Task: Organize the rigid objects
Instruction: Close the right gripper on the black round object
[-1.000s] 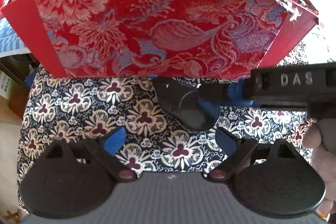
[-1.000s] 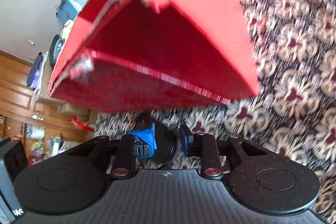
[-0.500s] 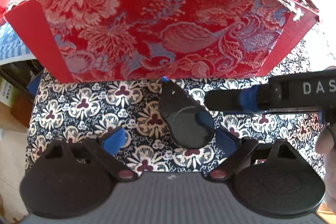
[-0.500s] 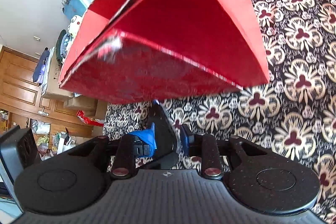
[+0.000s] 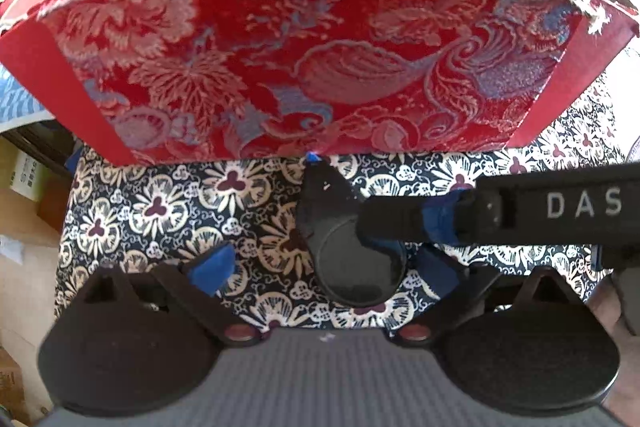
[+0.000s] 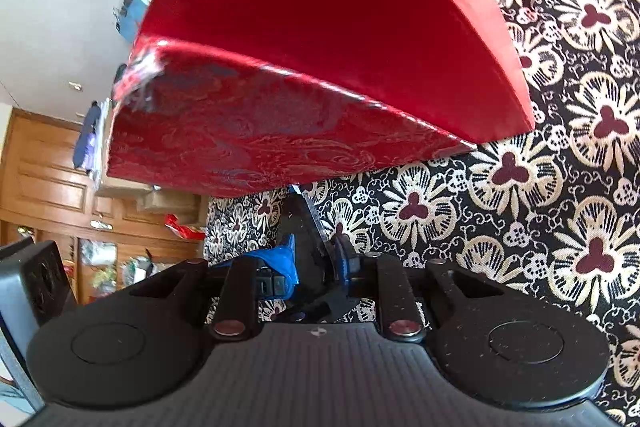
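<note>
A red brocade box stands on the floral cloth and fills the upper half of the left wrist view; in the right wrist view the same box looms above my fingers. A flat black teardrop-shaped piece hangs just in front of the box. My right gripper reaches in from the right and is shut on it. Seen edge-on, the piece sits between the blue pads of the right gripper. My left gripper is open with nothing in it, and the piece lies just beyond its fingertips.
The floral tablecloth ends at a left edge, with cardboard boxes on the floor beyond. A hand holds the right gripper's handle. Wooden cabinets stand behind, and open cloth spreads to the right.
My right gripper has drawn the black piece away from the foot of the box toward the left gripper. The left gripper has stayed open.
</note>
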Tool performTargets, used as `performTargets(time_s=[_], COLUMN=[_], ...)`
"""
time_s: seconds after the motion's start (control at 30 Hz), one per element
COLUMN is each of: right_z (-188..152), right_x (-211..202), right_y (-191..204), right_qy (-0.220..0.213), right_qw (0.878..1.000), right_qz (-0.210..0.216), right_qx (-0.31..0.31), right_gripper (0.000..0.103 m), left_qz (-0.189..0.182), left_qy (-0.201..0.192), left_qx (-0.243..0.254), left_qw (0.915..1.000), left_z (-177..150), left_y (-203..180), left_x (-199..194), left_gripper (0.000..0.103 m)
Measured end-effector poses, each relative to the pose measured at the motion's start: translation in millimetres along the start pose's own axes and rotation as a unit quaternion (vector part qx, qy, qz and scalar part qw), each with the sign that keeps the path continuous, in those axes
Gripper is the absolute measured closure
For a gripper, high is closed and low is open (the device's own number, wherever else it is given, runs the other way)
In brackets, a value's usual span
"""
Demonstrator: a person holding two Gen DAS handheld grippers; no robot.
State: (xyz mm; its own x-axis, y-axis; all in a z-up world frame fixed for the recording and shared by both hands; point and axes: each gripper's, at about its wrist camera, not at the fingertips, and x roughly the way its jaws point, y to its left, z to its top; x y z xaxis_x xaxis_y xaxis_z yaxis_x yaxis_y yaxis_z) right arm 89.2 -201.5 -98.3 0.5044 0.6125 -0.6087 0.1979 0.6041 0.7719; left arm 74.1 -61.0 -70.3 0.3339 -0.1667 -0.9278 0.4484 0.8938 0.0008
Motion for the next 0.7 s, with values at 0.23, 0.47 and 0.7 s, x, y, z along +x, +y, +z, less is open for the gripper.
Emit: performTargets(time_s=[0.23,0.47,0.7], right_z=[1.0,0.7,3.8], right_x=[-7.9,-8.3,-7.2], right_y=[-7.4,-5.7,-7.5], right_qy=[-0.002,-0.003,0.005], right_qw=[1.000,1.000,1.000], right_qz=[0.010,0.008,0.006], right_qx=[0.004,-0.009,0.005], right_gripper=[0.102,0.103,0.102], left_qz=[-0.002,-0.015,-0.030], left_qy=[0.003,0.000,-0.006], left_qx=[0.007,0.021,0.044], left_qw=[1.0000,0.9997,0.9985], left_z=[-3.2,5.0,7.7], left_y=[-7.0,-8.0,-23.3], left_x=[2.1,-3.9,-11.5], left_gripper=[0.006,0.018,0.043])
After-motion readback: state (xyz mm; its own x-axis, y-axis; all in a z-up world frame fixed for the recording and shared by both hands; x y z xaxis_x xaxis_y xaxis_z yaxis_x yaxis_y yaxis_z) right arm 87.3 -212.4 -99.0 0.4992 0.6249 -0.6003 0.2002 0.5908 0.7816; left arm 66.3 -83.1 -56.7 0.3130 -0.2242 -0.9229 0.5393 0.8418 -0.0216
